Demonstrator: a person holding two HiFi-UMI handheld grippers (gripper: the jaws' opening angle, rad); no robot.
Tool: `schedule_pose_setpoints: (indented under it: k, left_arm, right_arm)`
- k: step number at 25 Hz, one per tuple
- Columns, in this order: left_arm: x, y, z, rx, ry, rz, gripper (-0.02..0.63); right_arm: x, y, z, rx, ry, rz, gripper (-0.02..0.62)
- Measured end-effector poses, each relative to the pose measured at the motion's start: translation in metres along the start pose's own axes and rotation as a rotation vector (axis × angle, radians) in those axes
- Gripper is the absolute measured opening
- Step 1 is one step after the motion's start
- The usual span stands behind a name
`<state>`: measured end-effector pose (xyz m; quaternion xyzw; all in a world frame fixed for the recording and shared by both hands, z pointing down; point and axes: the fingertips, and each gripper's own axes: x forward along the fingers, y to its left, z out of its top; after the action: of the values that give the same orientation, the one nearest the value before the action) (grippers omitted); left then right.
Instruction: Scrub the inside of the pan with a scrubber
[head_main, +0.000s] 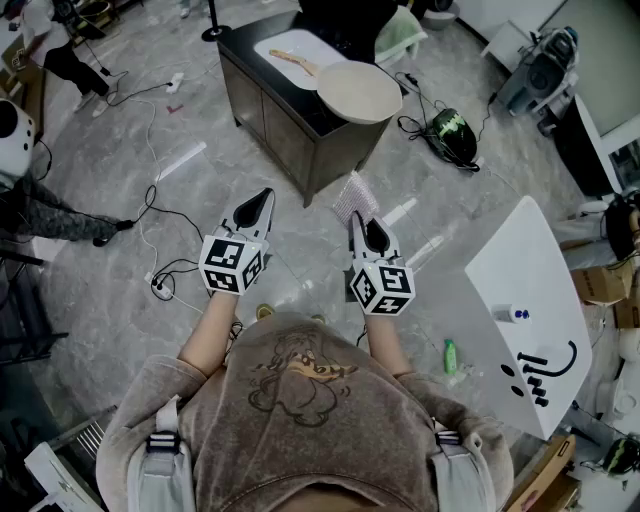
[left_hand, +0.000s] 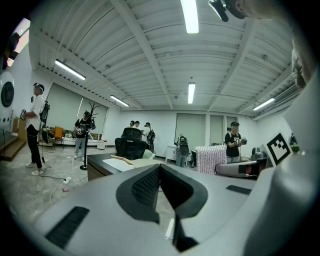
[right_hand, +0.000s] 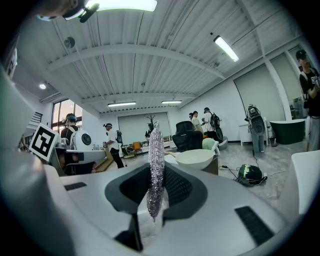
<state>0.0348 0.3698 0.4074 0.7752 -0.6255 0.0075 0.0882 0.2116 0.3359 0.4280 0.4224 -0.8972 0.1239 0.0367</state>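
Left tool (head_main: 262, 200), lower centre-left of head view: clenched, nothing between jaws. Right tool (head_main: 362, 222), lower centre: clamped on silvery scrubber (head_main: 354, 196), upright between jaws. Both over floor (head_main: 130, 160). Pan (head_main: 358, 92), well apart from both tools, sits on dark tabletop (head_main: 285, 115), upper centre, near wooden spatula (head_main: 293, 62).

Pan (head_main: 358, 92) on tabletop (head_main: 305, 102), far ahead. Scrubber (head_main: 355, 197) in right gripper (head_main: 362, 222), short of tabletop. Left gripper (head_main: 262, 202) beside, left.
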Motion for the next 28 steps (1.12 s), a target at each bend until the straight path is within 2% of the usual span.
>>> schedule_pose_setpoints:
  k: [11, 17, 28]
  left_arm:
    - [0.009, 0.018, 0.008, 0.010, -0.010, 0.001, 0.017]
    - [0.007, 0.027, 0.003, 0.013, 0.010, -0.024, 0.017]
    - [0.018, 0.060, -0.010, 0.029, 0.038, -0.071, 0.017]
  right_arm:
    - [0.011, 0.008, 0.005, -0.038, -0.038, 0.008, 0.087]
    - [0.015, 0.018, 0.011, -0.010, -0.079, 0.018, 0.088]
    - [0.038, 0.026, 0.006, -0.011, -0.094, -0.034, 0.088]
